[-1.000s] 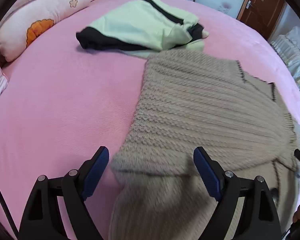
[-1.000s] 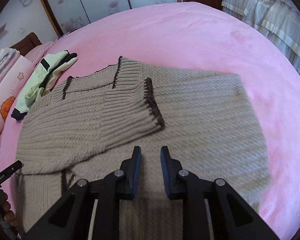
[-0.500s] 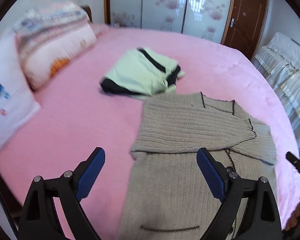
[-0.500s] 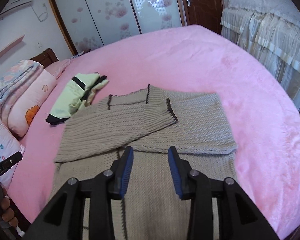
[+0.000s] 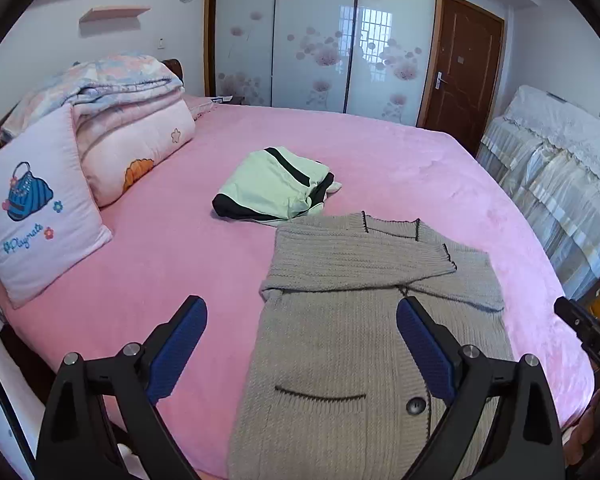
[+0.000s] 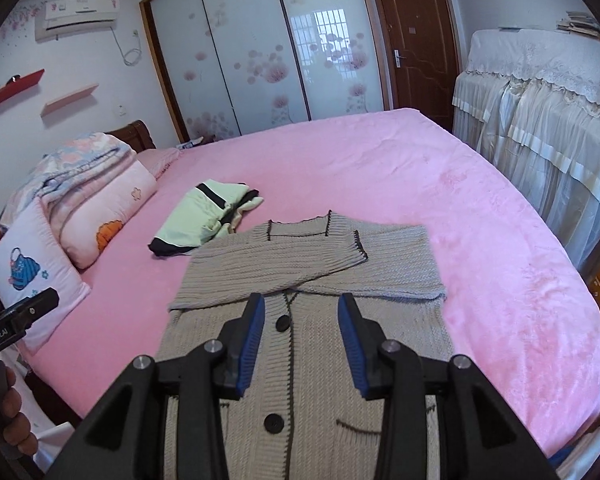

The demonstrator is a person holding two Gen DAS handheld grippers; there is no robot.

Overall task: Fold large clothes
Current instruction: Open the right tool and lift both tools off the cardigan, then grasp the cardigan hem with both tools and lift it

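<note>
A beige knit cardigan (image 5: 340,344) with dark trim and buttons lies flat on the pink bed (image 5: 172,248), both sleeves folded across its chest; it also shows in the right wrist view (image 6: 312,272). My left gripper (image 5: 302,344) is open and empty, held above the cardigan's left side near the bed's front edge. My right gripper (image 6: 301,338) is open and empty, held above the cardigan's button line. Neither touches the cloth.
A folded light-green and black garment (image 5: 276,190) lies beyond the cardigan; it also shows in the right wrist view (image 6: 204,216). Pillows (image 5: 36,208) and a folded quilt (image 5: 132,120) sit at the left. A lace-covered cabinet (image 6: 540,120) stands right of the bed.
Both grippers pulled back and up from the cardigan. The right gripper went from nearly shut to open. The sleeves stay folded across the chest.
</note>
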